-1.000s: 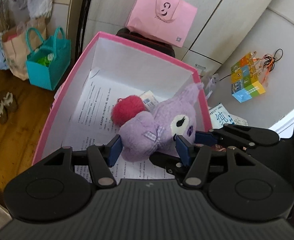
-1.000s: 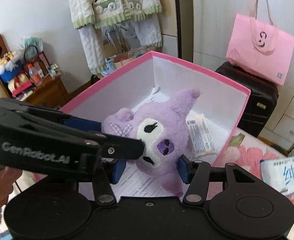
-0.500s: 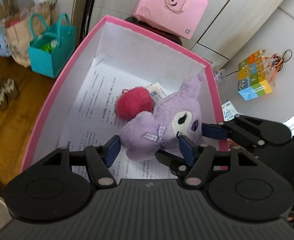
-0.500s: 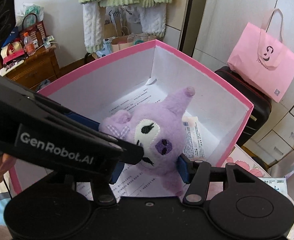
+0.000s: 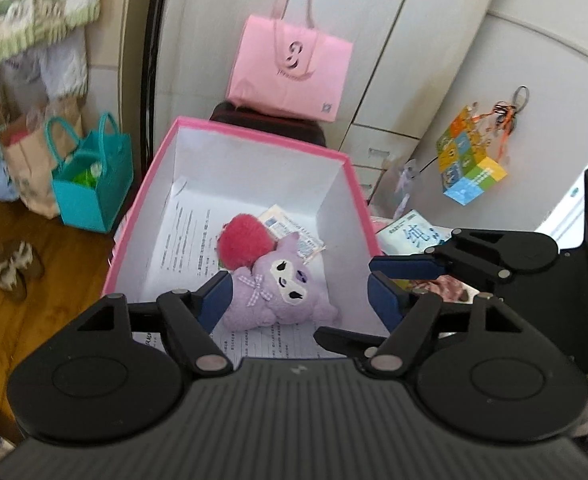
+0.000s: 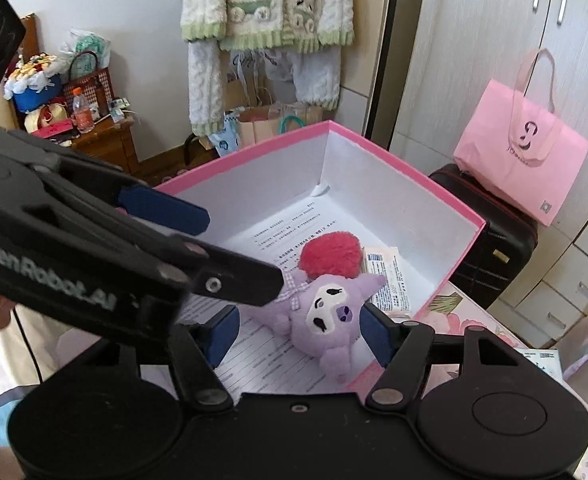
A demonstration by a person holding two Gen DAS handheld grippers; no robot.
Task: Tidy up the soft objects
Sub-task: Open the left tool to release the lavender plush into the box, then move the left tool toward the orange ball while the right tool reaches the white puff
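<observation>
Since a second ago both grippers have backed up and away from the pink box; the purple plush that sat between their fingers then now lies loose on the box floor.

Largest first: box open-topped, white inside, printed sheets lining the bottom. Plush rests on those sheets near the front wall, face up, touching the red pom-pom behind it. Tissue pack just beside its ear, toward the right wall.

Left gripper: spread wide, holding nothing, above the front edge with the plush framed below it. Right gripper: also released and empty, over the front-right corner.

Key relation: plush lies ahead of and below both; its long axis runs roughly across the left gripper's gap. Left looks nearer and better centred, my guess.
</observation>
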